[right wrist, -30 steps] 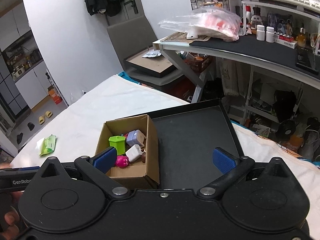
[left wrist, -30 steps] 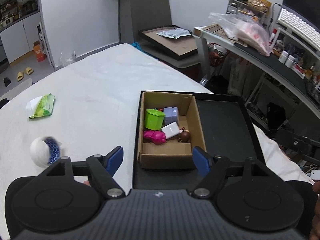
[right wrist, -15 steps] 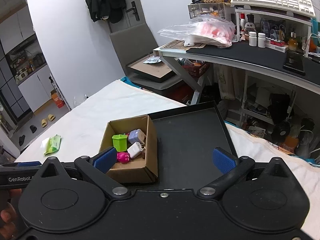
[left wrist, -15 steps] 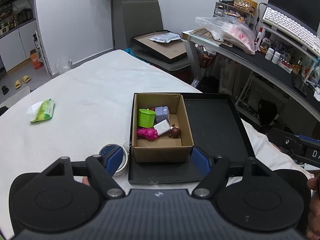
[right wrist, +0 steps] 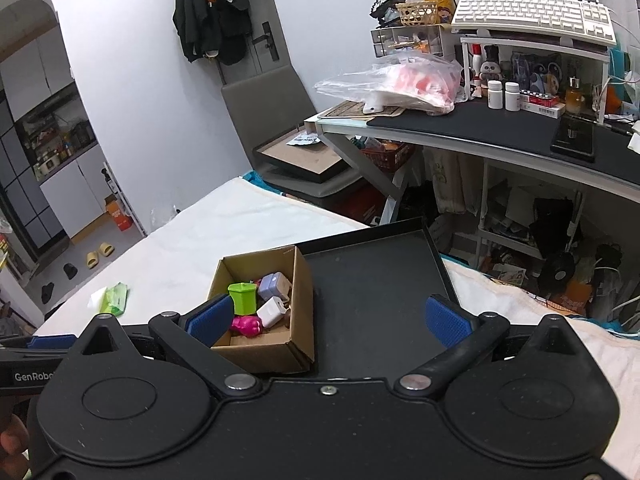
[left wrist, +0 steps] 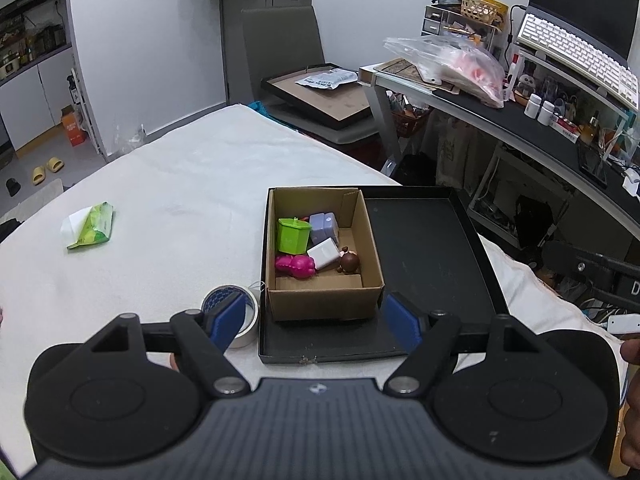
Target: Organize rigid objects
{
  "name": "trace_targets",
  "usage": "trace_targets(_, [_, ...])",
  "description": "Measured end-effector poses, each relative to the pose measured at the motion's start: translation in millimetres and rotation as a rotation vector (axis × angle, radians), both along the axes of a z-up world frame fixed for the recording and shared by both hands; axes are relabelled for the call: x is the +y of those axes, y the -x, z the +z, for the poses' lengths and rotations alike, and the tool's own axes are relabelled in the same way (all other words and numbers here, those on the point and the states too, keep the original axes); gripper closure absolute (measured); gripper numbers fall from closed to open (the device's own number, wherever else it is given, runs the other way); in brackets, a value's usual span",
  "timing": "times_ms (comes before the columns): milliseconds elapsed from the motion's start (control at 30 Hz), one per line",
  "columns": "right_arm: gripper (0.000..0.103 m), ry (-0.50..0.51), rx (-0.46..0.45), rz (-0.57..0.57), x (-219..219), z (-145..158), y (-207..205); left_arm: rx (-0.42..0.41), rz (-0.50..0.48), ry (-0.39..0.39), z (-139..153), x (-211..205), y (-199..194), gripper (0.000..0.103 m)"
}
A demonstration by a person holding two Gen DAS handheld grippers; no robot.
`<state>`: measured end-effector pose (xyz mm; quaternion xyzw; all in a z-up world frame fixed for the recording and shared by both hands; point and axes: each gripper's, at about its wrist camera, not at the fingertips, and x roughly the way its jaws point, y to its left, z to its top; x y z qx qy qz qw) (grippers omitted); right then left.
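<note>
A small cardboard box (left wrist: 324,256) sits in the left part of a shallow black tray (left wrist: 424,248) on a white-covered table (left wrist: 180,200). Inside the box lie a green toy bin (left wrist: 293,234), a lilac cube (left wrist: 323,227), a white charger (left wrist: 326,253), a pink toy (left wrist: 295,265) and a small brown figure (left wrist: 349,262), packed close together. A roll of tape (left wrist: 234,316) lies flat on the table just left of the tray's near corner. Further left rests a green tissue pack (left wrist: 91,231). The left gripper (left wrist: 316,318) hovers before the box, jaws wide apart and empty. The right gripper (right wrist: 326,316) hangs above the tray, also spread wide, holding nothing.
</note>
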<state>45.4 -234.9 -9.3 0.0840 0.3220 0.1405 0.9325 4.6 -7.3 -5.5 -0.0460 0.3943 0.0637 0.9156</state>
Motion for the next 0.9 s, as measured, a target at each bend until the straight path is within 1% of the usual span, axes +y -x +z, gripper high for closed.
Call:
trace_targets(367, [0.0,0.036,0.019,0.02,7,-4,1,0.013,0.013,0.011,-5,5,1,0.026])
trace_targets(900, [0.0,0.047,0.019,0.026,11,-4,3,0.011,0.015,0.009,-6,5,5,0.026])
